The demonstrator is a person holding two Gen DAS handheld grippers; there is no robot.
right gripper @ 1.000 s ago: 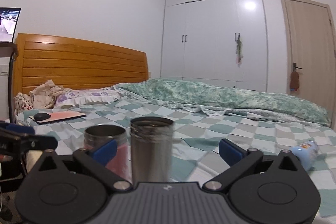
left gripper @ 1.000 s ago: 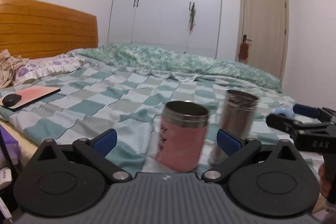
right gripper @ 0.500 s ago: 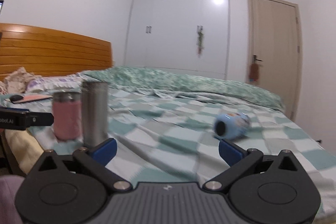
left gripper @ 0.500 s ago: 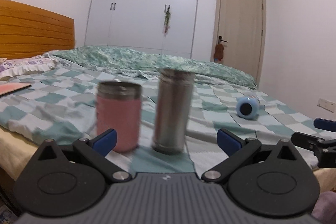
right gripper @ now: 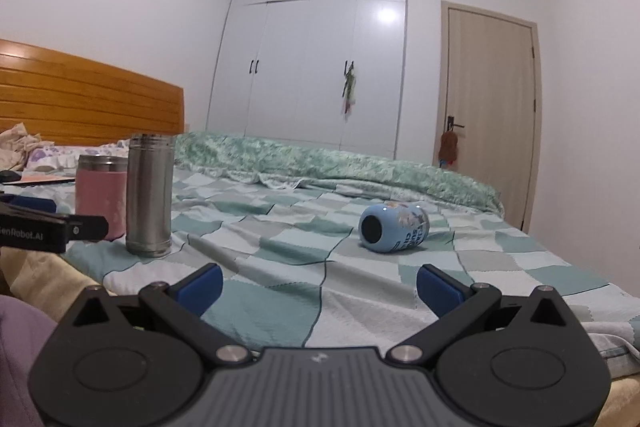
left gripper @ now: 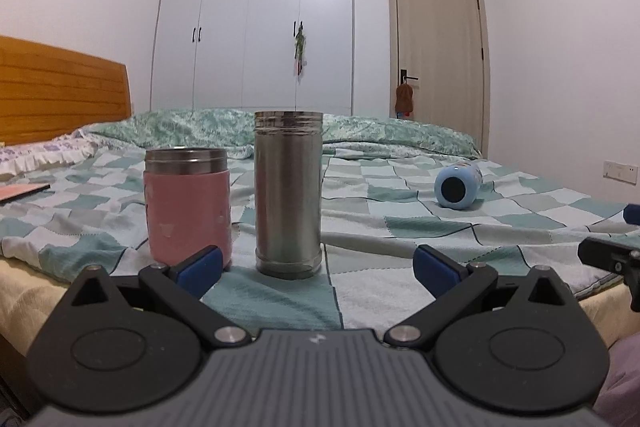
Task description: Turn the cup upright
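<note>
Your right tongs [right gripper: 320, 285] gape empty before the toppled blue cup [right gripper: 394, 227], right of the steel flask [right gripper: 150, 195]; it looks light and slippery, so grip mid-body.

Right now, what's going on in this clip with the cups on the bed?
A person holds two grippers over a checked bedspread. The pink steel-rimmed cup and the tall plain steel cup stand upright, side by side. The light blue printed cup lies on its side, apart from them, not yet flipped. The right gripper is open, faces that cup and holds nothing. The left gripper is also open and empty, in front of the steel cup.
</note>
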